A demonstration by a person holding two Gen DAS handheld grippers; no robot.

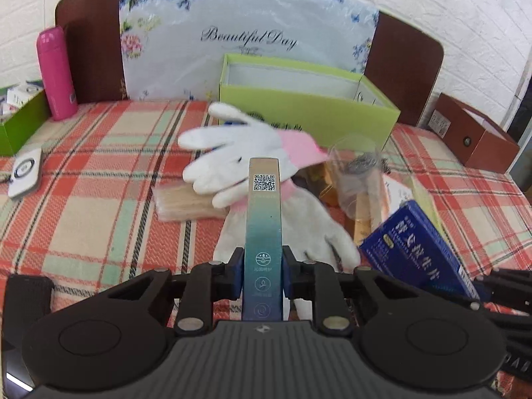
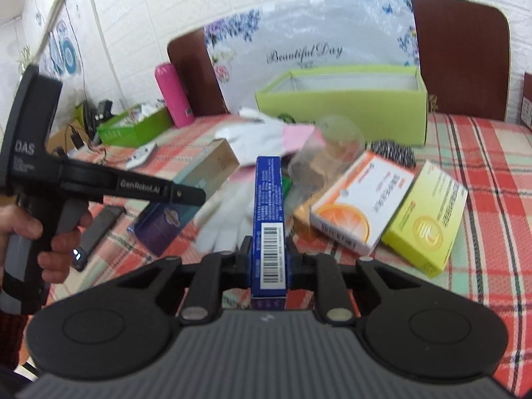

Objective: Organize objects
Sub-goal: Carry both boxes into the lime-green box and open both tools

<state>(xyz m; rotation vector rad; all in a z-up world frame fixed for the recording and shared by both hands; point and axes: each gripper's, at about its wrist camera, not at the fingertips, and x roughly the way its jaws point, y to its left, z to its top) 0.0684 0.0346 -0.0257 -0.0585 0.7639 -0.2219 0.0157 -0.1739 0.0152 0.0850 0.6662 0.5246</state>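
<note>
My left gripper point(image 1: 262, 272) is shut on a slim teal-and-tan box point(image 1: 263, 219) with a QR code, held edge-up above the plaid table. My right gripper point(image 2: 268, 259) is shut on a blue box point(image 2: 268, 212) with a barcode; that box also shows at the right of the left wrist view point(image 1: 415, 249). The left gripper and its box show in the right wrist view point(image 2: 202, 179). White gloves with pink cuffs point(image 1: 239, 153) lie in the pile ahead. An open green box point(image 1: 309, 113) stands behind the pile.
A clear cup point(image 2: 332, 143), an orange-print box point(image 2: 362, 202), a yellow box point(image 2: 425, 219) and a hairbrush point(image 2: 394, 153) lie on the plaid cloth. A pink bottle point(image 1: 56, 73), a second green box point(image 1: 20, 123), a white device point(image 1: 26, 173) and a brown box point(image 1: 472, 133) sit around.
</note>
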